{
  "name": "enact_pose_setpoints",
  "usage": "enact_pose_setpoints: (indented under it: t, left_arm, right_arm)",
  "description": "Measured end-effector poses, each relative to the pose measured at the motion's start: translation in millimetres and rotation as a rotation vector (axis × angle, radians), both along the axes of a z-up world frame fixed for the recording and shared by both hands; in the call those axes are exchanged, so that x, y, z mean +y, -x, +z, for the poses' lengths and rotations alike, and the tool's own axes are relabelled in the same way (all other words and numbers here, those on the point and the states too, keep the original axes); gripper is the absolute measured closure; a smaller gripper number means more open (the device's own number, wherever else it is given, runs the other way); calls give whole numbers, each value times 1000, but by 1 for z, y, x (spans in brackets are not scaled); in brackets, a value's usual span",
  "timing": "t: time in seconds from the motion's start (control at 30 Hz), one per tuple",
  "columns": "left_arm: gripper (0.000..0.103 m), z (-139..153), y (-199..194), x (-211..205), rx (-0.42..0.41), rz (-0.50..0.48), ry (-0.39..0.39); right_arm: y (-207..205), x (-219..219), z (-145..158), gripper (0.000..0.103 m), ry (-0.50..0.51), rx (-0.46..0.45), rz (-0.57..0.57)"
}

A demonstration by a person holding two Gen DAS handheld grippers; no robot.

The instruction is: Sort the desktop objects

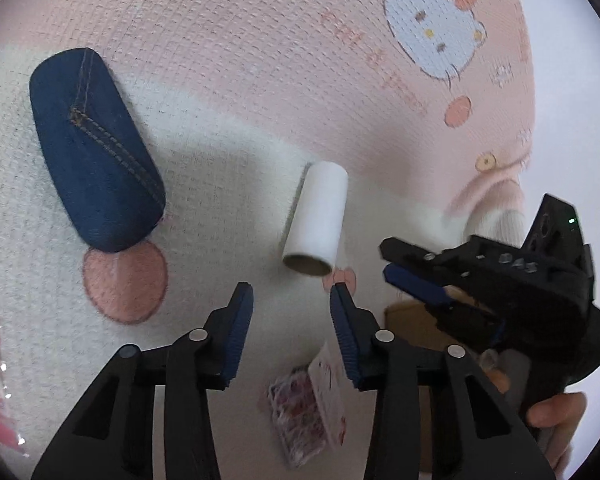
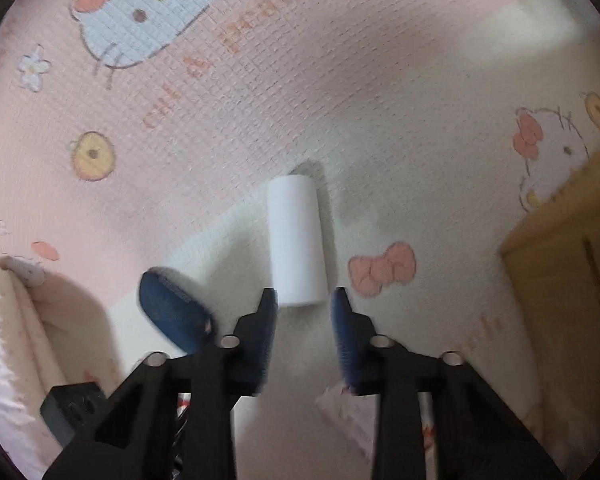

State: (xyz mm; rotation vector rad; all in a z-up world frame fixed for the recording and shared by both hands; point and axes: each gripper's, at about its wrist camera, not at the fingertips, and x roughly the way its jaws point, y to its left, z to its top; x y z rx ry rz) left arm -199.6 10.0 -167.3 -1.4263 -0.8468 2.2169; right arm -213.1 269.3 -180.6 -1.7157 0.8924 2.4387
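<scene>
**Two grippers above a white roll on a cartoon-print mat**

From left to right in the left wrist view: a denim case (image 1: 96,152) lay near the left edge of the pink-and-white mat (image 1: 228,60). The white roll (image 1: 316,220) lay on its side towards the mat's middle, its open cardboard core facing the camera. The left gripper (image 1: 292,300) stood just short of it, jaws spread and empty. A small printed packet (image 1: 312,404) lay under that gripper. The right gripper (image 2: 306,300), a hand (image 1: 556,412) on its handle, hung beside the roll's near end, jaws parted around nothing.
</scene>
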Motion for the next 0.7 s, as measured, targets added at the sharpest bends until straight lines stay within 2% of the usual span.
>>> enact_pose_setpoints:
  t: [0.07, 0.2, 0.37, 0.47, 0.6, 0.7]
  left_arm:
    - [60, -2, 6, 3, 5, 5, -1]
    - [60, -5, 23, 9, 23, 5, -7]
    - [60, -15, 47, 17, 6, -8, -27]
    - [62, -23, 55, 24, -7, -21, 15]
    - [62, -32, 53, 22, -30, -33, -49]
    - [63, -34, 48, 23, -30, -31, -61]
  right_arm:
    - [9, -1, -7, 79, -12, 2, -7]
    - [20, 1, -24, 79, 64, -4, -23]
    - [31, 1, -45, 79, 126, 7, -7]
    - [35, -1, -51, 79, 149, -4, 19]
    - [36, 3, -56, 79, 173, 13, -4]
    - [35, 5, -57, 78, 182, 25, 3]
